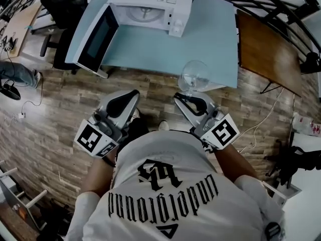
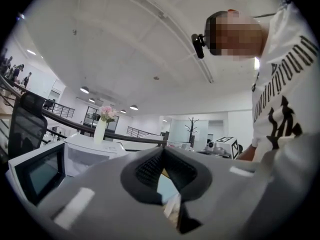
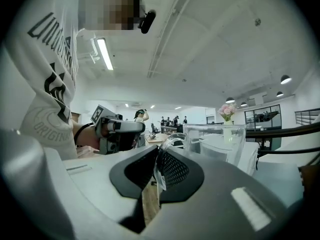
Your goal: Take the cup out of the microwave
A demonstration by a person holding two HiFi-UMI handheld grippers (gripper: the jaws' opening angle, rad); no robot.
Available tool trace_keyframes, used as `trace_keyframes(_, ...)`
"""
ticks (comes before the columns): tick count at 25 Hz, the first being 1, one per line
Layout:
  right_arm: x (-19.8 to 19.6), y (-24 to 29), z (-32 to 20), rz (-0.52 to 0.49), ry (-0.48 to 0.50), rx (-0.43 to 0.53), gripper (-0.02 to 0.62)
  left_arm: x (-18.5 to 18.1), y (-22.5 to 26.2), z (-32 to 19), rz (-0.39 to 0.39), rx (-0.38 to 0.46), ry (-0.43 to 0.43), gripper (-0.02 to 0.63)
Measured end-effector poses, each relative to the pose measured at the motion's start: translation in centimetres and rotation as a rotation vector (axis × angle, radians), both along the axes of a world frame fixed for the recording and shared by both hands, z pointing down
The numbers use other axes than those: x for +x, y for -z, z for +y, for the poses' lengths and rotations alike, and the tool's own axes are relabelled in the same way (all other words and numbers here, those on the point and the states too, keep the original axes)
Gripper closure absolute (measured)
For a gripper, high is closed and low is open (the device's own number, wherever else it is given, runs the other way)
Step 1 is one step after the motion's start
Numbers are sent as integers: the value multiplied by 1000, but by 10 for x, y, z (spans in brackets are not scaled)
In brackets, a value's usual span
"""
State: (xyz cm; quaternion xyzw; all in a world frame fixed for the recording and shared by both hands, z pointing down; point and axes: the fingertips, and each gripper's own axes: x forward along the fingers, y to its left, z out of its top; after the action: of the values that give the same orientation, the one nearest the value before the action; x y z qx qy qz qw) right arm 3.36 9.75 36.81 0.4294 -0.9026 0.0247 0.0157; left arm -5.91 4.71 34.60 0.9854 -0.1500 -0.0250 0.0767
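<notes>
Item 1, lower centre of the head view: person in a white T-shirt with black print [image 1: 165, 195], one gripper in each hand.

Item 2, left gripper [image 1: 133, 95], grey body with black jaw pads, black-and-white marker cube [image 1: 93, 137] at its rear; sits left of centre over the wood-plank floor [image 1: 60, 119]; in the left gripper view [image 2: 163, 152] the jaws meet at their tips, clenched on nothing.

Item 3, right gripper [image 1: 178, 97], same build, marker cube [image 1: 223, 131]; right of centre, level with the left gripper; in the right gripper view [image 3: 157, 154] the jaws are clamped on the clear handle of item 4.

Item 4, clear glass cup with a handle [image 1: 194, 76]; out of the microwave and well apart from it, just beyond the right gripper's tips, over the near edge of the table; whether its base touches the table cannot be told; in the right gripper view the cup [image 3: 216, 143] stands upright just past the jaws.

Item 5, pale blue rectangular table [image 1: 210, 39], upper centre.

Item 6, white microwave oven [image 1: 150, 1], top centre, on the far part of the table; its door [image 1: 98, 36] is swung open to the left; round turntable [image 1: 143, 12] in the cavity.

Item 7, black office chair [image 1: 62, 6], upper left, beside the table.

Item 8, brown wooden table [image 1: 268, 54], upper right.
</notes>
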Motion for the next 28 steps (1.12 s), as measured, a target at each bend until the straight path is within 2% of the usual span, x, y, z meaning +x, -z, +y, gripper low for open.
trace_keyframes(9,1,-5,58,-6,29,-2,578,6,-3,59,-42,47,26,557)
trace_keyframes(13,-3,-5,74,-6,40,0,578,3,-6,74,-46,43,35,556)
trace_keyframes(28,-19,-5,96,-12,68,3,578,-12,-5,99,-34,44,61,557)
